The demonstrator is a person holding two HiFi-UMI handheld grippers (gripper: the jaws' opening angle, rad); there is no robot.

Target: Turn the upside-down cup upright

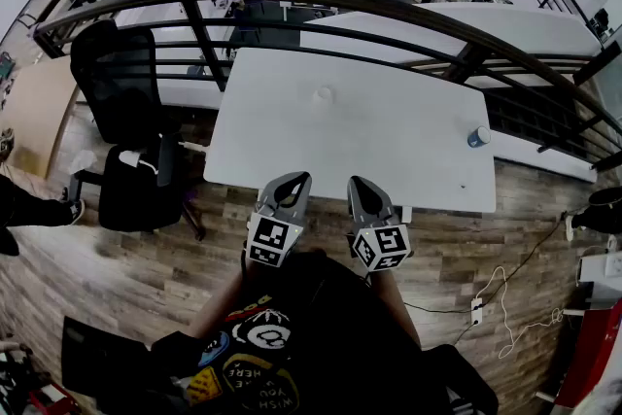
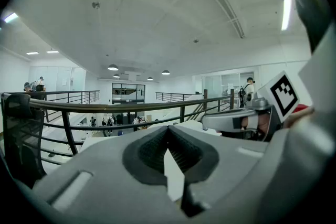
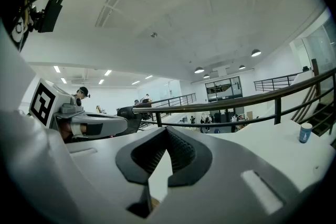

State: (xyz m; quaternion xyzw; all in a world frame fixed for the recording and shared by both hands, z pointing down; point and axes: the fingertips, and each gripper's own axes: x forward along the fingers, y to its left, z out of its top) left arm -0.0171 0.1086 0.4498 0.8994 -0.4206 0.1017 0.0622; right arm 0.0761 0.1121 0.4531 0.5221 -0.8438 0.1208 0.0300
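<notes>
Your left tool point(image 1: 294, 180), right tool point(image 1: 359, 182) clenched, empty. Cup point(image 1: 324, 95) straight ahead mid-table point(image 1: 398, 146), well apart, neither tool nearer.

Bright overhead lighting, fisheye-warped, dark-vignetted edges.

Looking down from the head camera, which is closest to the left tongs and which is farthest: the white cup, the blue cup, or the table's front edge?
1. The table: its front edge, just by the tips of the left tongs.
2. The white cup: straight ahead, mid-table toward the far side.
3. The blue cup: far off at the table's right edge.
</notes>
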